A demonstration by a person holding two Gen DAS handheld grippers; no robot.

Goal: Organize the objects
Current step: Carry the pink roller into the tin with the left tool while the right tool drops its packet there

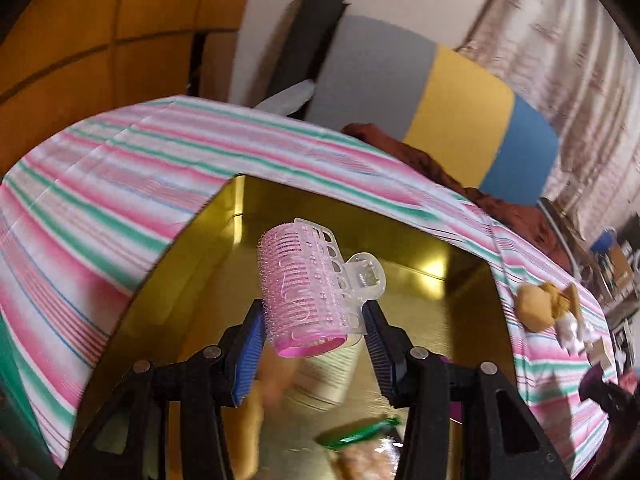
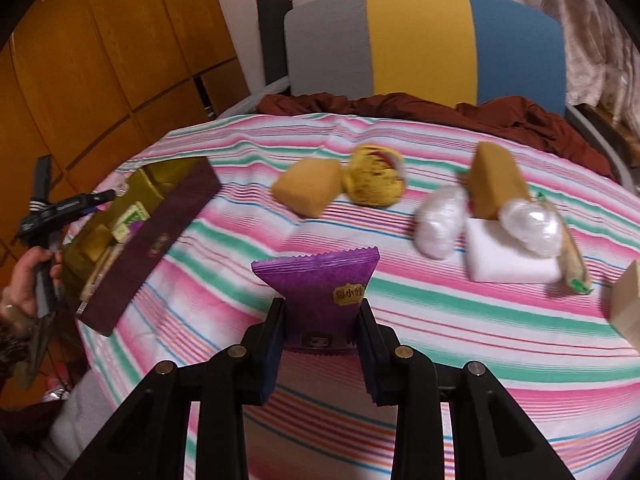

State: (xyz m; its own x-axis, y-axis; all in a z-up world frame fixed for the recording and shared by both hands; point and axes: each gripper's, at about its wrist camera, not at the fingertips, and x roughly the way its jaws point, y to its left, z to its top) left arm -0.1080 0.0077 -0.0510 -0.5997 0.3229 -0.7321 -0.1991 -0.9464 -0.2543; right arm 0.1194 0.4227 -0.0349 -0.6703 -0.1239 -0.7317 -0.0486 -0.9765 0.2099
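Observation:
In the left wrist view my left gripper is shut on a pink hair roller with a clear clip, held above the open gold-lined box. A cream tube, a green packet and tan pieces lie in the box. In the right wrist view my right gripper is shut on a purple snack packet over the striped tablecloth. The box with its dark purple wall sits at the left, where a hand holds the left gripper over it.
On the cloth lie tan sponges, a yellow ball, white wrapped pieces, a white foam block, a green-tipped stick and a wooden block. A grey, yellow and blue chair and brown cloth stand behind.

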